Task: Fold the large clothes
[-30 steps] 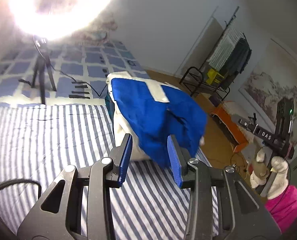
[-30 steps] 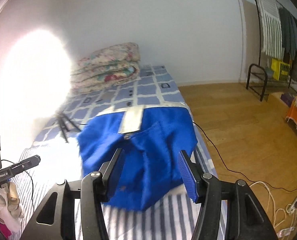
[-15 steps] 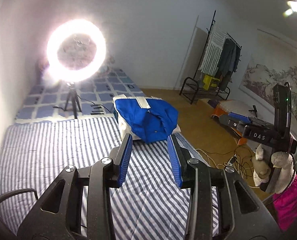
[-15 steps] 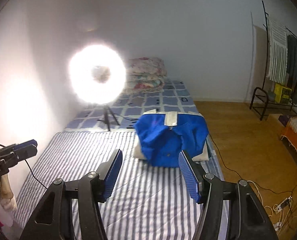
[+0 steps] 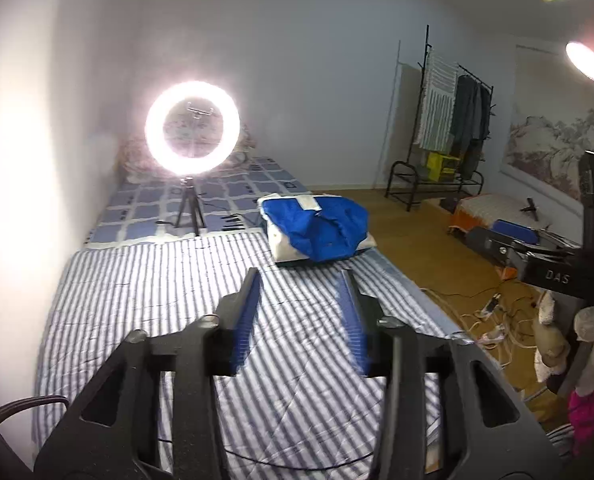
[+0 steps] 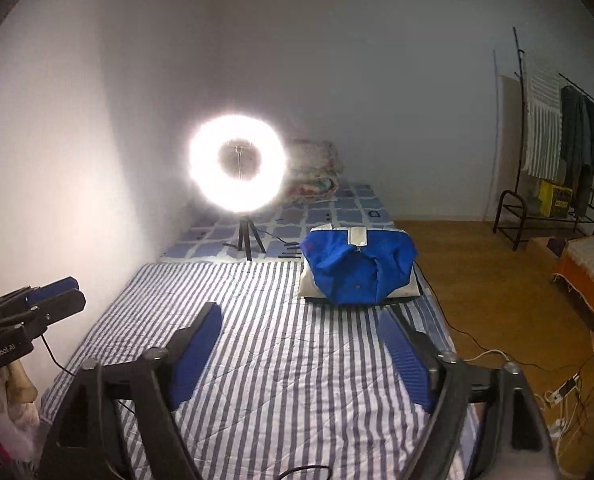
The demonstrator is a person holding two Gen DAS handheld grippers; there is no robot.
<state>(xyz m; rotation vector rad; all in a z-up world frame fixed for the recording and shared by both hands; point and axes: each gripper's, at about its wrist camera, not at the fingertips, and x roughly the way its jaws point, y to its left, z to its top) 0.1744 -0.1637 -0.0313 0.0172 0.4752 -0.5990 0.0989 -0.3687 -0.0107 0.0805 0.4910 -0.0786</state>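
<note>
A folded blue and white garment (image 5: 317, 229) lies in a bundle at the far right of the striped bed (image 5: 137, 300); it also shows in the right wrist view (image 6: 359, 272). My left gripper (image 5: 301, 280) is open and empty, held well back from the garment above the bed. My right gripper (image 6: 301, 314) is open and empty too, also well short of the garment over the striped bed (image 6: 257, 352).
A lit ring light (image 5: 192, 128) on a tripod stands on the bed behind the garment. Folded quilts (image 6: 313, 170) lie by the far wall. A clothes rack (image 5: 449, 120) stands at the right, cables (image 5: 497, 312) lie on the wooden floor.
Both grippers have pulled far back from the garment, which now looks small and distant. The garment stays folded where it was. Both grippers stay open.
</note>
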